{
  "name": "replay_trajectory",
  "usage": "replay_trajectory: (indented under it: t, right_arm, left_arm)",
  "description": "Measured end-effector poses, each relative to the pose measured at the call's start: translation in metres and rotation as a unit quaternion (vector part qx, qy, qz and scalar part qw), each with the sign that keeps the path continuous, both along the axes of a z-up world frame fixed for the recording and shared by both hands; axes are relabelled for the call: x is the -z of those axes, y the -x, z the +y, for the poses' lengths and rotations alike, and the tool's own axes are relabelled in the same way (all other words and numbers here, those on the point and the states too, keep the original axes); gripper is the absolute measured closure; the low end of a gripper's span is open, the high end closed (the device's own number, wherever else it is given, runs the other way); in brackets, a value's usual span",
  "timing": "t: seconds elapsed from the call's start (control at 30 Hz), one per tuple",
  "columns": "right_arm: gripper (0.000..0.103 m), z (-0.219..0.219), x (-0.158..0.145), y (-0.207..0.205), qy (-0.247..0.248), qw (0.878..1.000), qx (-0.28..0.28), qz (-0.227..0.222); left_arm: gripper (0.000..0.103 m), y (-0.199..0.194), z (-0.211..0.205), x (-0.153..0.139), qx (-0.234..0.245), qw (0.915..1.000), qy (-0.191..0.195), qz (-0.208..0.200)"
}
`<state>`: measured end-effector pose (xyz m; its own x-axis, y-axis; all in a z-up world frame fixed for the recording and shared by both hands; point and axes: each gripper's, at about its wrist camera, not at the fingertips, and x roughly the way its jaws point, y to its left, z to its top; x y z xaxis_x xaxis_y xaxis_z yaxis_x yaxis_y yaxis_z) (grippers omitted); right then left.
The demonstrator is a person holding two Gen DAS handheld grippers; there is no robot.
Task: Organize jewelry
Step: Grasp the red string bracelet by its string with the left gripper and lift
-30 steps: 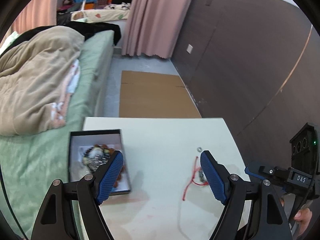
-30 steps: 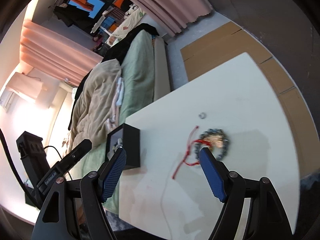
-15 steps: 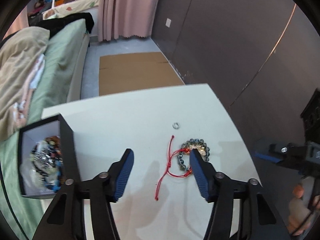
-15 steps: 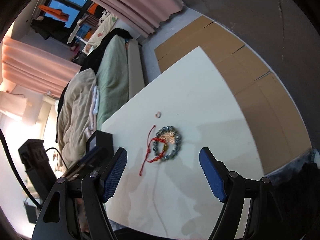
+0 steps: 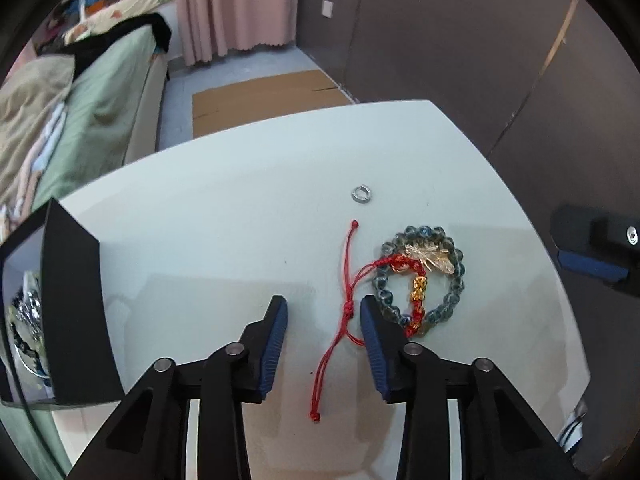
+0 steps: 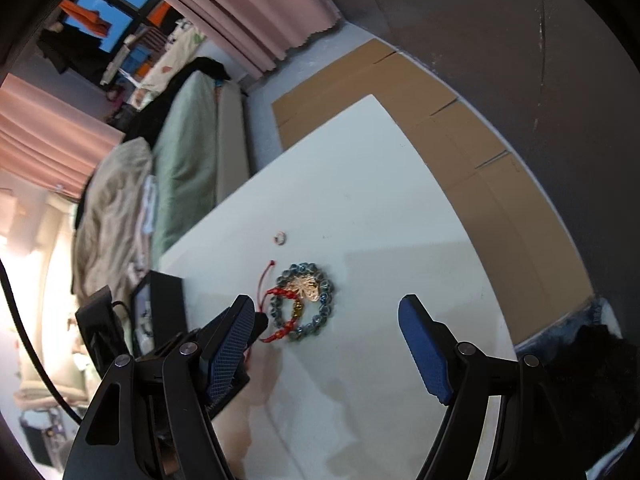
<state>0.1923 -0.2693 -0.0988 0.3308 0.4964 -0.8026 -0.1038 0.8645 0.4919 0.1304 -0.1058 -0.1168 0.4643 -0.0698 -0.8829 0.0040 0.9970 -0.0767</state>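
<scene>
The left tool (image 5: 322, 310), jaws closing but not yet touching, straddles the red cord bracelet (image 5: 347, 312), whose tail runs lengthwise between them mid-counter (image 5: 224, 216) beside the beaded bracelet (image 5: 420, 280), while the right tool (image 6: 326, 312) hovers released, farther off.

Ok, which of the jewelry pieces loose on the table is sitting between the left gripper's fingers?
The red cord bracelet: its knotted strands run between the closing left gripper. The bead bracelet lies beside it, the ring farther off.

Black box (image 5: 72, 300) cut off, contents blurred.
</scene>
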Motion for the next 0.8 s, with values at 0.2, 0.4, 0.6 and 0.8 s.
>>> replay_trajectory:
  t: [0.2,0.4,0.6,0.8]
  right_arm:
    - [0.031,0.011,-0.007,0.01,0.03,0.999,-0.006,-0.022]
    - [0.031,0.01,-0.001,0.014,0.031,0.999,-0.011,-0.012]
    - [0.031,0.008,0.002,0.015,0.023,1.0,-0.006,-0.004]
    - [0.031,0.026,0.01,0.011,0.058,0.998,-0.025,-0.002]
  left_arm:
    - [0.085,0.007,-0.012,0.002,0.02,0.9991,-0.036,-0.006]
    - [0.099,0.004,0.001,0.001,-0.001,1.0,-0.004,-0.002]
    - [0.099,0.01,0.02,-0.016,-0.026,0.9992,0.023,-0.019]
    - [0.099,0.017,0.038,-0.036,-0.046,0.997,0.043,-0.045]
